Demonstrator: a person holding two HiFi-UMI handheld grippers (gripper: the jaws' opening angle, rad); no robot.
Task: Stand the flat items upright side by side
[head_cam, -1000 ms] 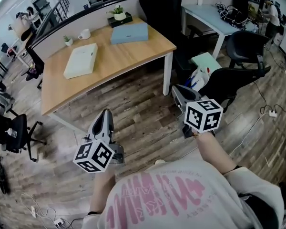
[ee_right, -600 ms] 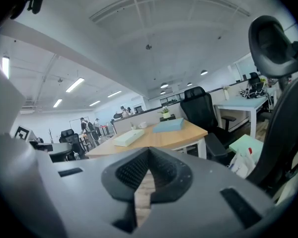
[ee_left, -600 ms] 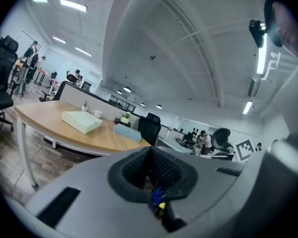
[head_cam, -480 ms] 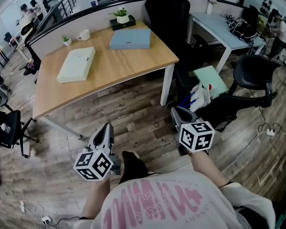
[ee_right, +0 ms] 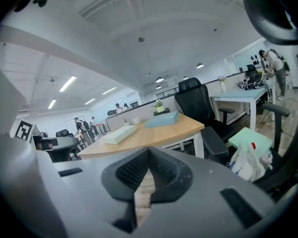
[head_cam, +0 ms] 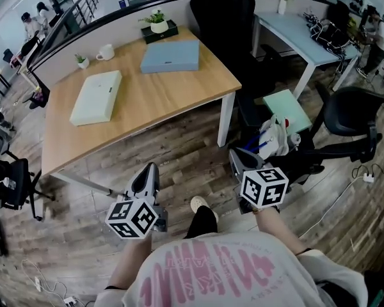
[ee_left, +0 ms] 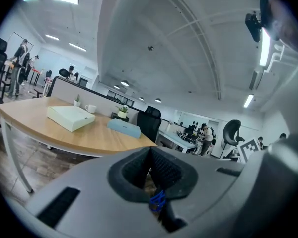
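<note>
Left claw [head_cam: 148,169] and right claw [head_cam: 237,156] are both closed and empty: each gripper view shows the ribbed pads meeting with nothing between them. Both claws are held low in front of the person, over the wooden floor [head_cam: 179,152], well apart from the work. Task items are a white flat box [head_cam: 96,96] and a blue flat box [head_cam: 171,56]. Each lies on its broad face on the table [head_cam: 147,107], apart from the other, the white one toward the left side and the blue one toward the far edge. Neither stands upright yet. Along the far edge there are also a mug [head_cam: 105,52] and a potted plant [head_cam: 157,19], the plant just behind the blue flat box. A black office chair [head_cam: 224,11] stands beyond the right corner. Step in hand, as judged: approach. The next move calls for reaching the table, opening a claw and taking one box by an edge so that it can be tipped onto a narrow side. Keep the mug and potted plant out of the swing.
</note>
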